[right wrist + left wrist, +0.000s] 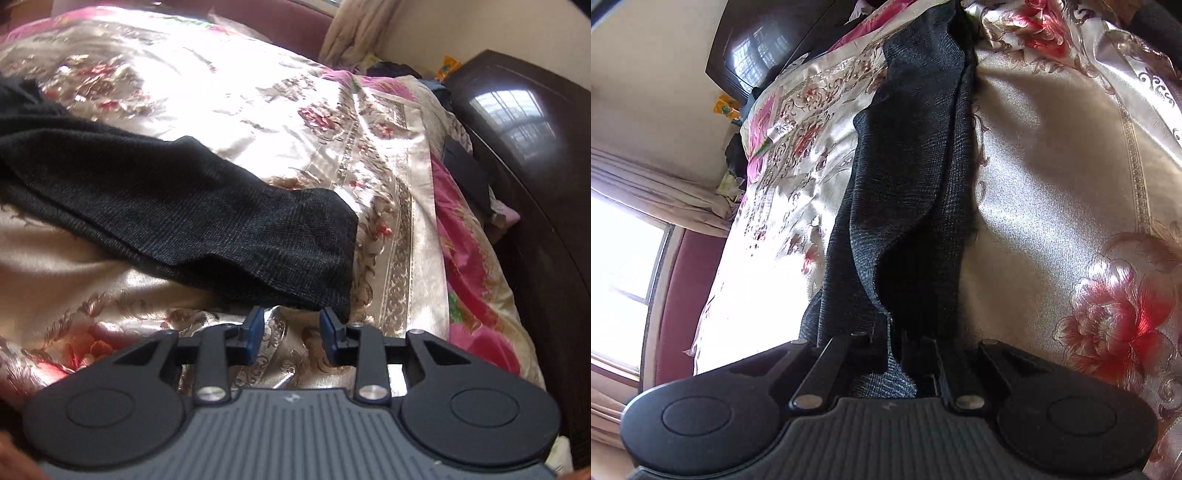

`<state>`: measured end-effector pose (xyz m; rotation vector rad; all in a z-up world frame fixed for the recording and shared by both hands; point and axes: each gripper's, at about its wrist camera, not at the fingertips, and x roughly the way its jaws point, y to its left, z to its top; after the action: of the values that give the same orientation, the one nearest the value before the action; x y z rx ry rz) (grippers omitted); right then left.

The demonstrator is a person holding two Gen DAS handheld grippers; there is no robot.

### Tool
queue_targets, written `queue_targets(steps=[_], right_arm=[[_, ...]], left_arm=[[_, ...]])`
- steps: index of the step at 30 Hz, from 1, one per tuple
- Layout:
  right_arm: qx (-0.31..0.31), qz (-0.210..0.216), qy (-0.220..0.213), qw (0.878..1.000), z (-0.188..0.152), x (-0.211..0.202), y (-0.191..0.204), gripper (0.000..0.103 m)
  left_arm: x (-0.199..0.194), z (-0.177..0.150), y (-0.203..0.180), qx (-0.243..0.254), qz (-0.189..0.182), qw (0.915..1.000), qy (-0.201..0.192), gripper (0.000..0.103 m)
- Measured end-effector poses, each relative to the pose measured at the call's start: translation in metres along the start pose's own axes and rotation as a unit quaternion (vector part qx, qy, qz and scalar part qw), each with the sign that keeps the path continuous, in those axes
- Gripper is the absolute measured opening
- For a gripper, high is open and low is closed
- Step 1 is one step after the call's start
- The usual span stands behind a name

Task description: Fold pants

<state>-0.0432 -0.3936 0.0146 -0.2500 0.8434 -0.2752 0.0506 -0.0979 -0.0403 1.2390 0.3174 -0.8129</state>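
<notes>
L gripper (894,343) pinches pants (908,184); R gripper (291,334) spread, empty. Risk: slick bedspread (1052,192) lets cloth slide, fold skews.

The left gripper (894,341) is clamped on an edge of the dark pants (916,192), which stretch away from it in a long band (one layer folded over another) across the shiny floral bedspread (1052,206). A bright window (624,266) sits at the far left.

We see our left gripper (894,338) and right gripper (291,334): black linkage arms, silver rivets, ribbed grey bodies; blue pads (255,328) on the right.
</notes>
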Motion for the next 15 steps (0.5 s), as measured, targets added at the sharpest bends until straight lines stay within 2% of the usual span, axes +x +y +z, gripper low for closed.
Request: queue_targets(steps=[2, 4, 6, 8, 11, 12, 13, 15], right_arm=[[0.098, 0.019, 0.007, 0.995, 0.0, 0.004, -0.022, 0.034], [0.182, 0.051, 0.016, 0.982, -0.002, 0.012, -0.038, 0.034], [0.223, 0.073, 0.009, 0.972, -0.002, 0.015, -0.042, 0.034], [0.231, 0.071, 0.0, 0.97, 0.0, 0.019, -0.036, 0.034], [0.241, 0.043, 0.028, 0.969, 0.001, 0.039, -0.034, 0.034], [0.254, 0.046, 0.033, 0.966, -0.003, 0.046, -0.036, 0.035], [0.264, 0.051, 0.031, 0.963, -0.006, 0.049, -0.036, 0.032], [0.257, 0.049, 0.014, 0.965, -0.008, 0.049, -0.034, 0.029]], left_arm=[[-0.005, 0.005, 0.005, -0.011, 0.001, 0.9999, -0.003, 0.027], [-0.01, 0.014, 0.012, -0.021, 0.01, 0.9997, -0.006, 0.027], [-0.011, 0.02, 0.014, -0.023, 0.018, 0.9996, -0.006, 0.028], [-0.01, 0.022, 0.016, -0.03, 0.01, 0.9995, -0.004, 0.03], [-0.01, 0.02, 0.011, -0.024, 0.001, 0.9997, -0.002, 0.032], [-0.011, 0.02, 0.01, -0.021, 0.001, 0.9998, -0.004, 0.032], [-0.013, 0.021, 0.009, -0.021, -0.001, 0.9998, -0.007, 0.032], [-0.014, 0.023, 0.008, -0.025, -0.003, 0.9996, -0.011, 0.032]])
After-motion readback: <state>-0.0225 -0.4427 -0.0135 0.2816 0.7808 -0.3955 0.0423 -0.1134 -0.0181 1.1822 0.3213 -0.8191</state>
